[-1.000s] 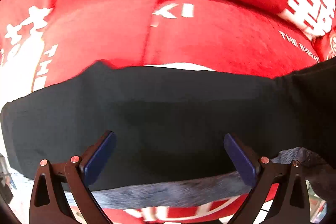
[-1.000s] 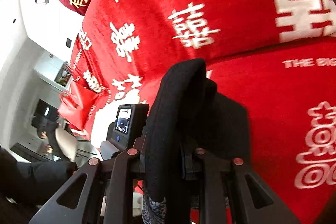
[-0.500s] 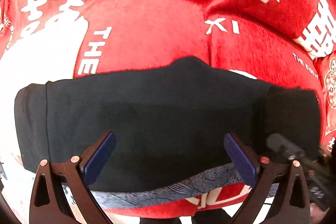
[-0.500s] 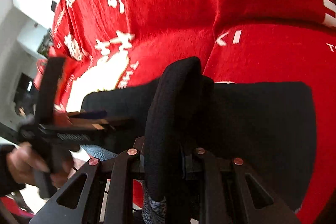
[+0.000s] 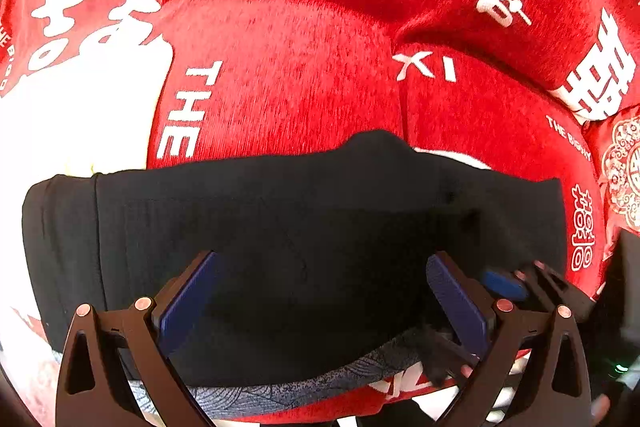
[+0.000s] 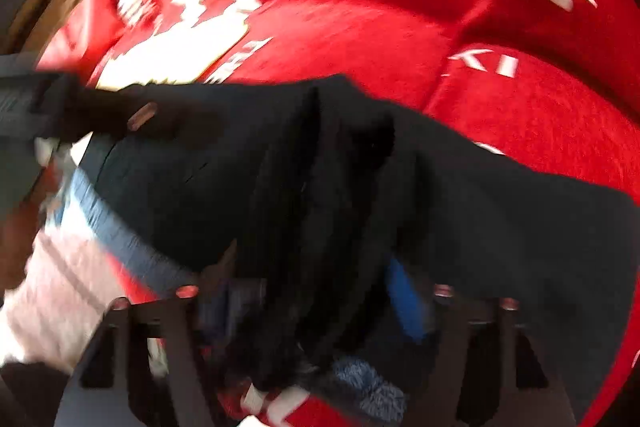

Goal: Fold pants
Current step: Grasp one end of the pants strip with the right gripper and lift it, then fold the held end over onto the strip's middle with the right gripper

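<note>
Your black pants [image 5: 304, 227] lie folded into a wide flat band across the red blanket [image 5: 288, 75], which is printed with white characters and the word "THE". In the left wrist view the band runs from near the left edge almost to the right edge, with a narrow folded strip at its left end and a small peak rising at the middle of its far edge. A grey patterned lining [image 5: 280, 391] shows along the near edge of the pants.

Your left gripper [image 5: 320, 303] hangs just over the middle of the pants with its jaws spread wide apart. Its blue pads [image 5: 188, 299] stand clear on either side and nothing sits between them; the cloth below lies flat and is not pinched.

Your right gripper [image 6: 316, 291] is at the right end of the pants, and its blue fingertip shows in the left wrist view just beyond the left gripper's right finger. Its jaws are opening. In the blurred right wrist view a thick bunched fold of the black cloth [image 6: 320, 211] stands up between the two fingers, and a gap shows between that fold and the blue pad [image 6: 404, 303] on the right, so the pads are no longer pressing on it. The left pad is hidden behind the cloth.

The left gripper also appears at the upper left of the right wrist view, smeared by motion, over the far end of the pants.
</note>
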`<state>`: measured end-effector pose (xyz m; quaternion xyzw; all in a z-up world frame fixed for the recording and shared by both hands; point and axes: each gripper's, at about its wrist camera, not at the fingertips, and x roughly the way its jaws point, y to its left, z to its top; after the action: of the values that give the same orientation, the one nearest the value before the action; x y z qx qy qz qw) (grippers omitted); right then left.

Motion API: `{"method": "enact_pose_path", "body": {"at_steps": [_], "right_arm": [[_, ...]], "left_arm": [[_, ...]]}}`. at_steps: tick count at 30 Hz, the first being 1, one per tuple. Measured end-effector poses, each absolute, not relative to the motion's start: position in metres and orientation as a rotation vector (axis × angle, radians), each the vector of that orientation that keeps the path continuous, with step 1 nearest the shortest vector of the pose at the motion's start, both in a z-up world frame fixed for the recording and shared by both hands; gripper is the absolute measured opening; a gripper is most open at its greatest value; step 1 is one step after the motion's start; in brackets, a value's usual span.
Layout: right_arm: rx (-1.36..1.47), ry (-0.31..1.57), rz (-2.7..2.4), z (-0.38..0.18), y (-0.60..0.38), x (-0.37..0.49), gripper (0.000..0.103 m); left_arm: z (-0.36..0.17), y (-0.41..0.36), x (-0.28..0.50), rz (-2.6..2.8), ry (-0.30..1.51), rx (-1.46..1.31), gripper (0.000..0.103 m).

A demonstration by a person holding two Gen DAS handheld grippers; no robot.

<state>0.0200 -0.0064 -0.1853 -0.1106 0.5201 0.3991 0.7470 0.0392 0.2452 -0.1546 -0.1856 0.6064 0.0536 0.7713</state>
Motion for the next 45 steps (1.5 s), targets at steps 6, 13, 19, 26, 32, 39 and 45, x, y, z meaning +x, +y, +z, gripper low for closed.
{"method": "enact_pose_path", "body": {"at_steps": [6,13,19,26,32,39,45], "right_arm": [[-0.060,0.984,0.633,-0.114,-0.088,0.031,0.079],[-0.422,1.097,0.450,-0.201,-0.094,0.056,0.080],[-0.149,1.022,0.432,-0.159,-0.148,0.077,0.081],[-0.344,1.107,0.539,-0.207,-0.122,0.113,0.083],[-0.259,1.020,0.516,-0.155,-0.155,0.097,0.084],[-0.494,1.082,0.804,-0.189,-0.142,0.027,0.084],[-0.484,1.026,0.810,-0.178,-0.147,0.026,0.084]], "left_arm": [[-0.151,0.230,0.045,0.047,1.299,-0.397,0.103],[-0.153,0.162,0.064,-0.155,1.295,-0.385,0.103],[-0.171,0.130,0.066,-0.204,1.318,-0.355,0.103],[-0.156,0.131,0.060,-0.131,1.269,-0.315,0.103],[-0.149,0.114,0.051,-0.176,1.265,-0.304,0.103],[-0.221,0.102,0.056,-0.193,1.394,-0.189,0.103],[-0.183,0.098,0.049,-0.217,1.297,-0.181,0.103]]}}
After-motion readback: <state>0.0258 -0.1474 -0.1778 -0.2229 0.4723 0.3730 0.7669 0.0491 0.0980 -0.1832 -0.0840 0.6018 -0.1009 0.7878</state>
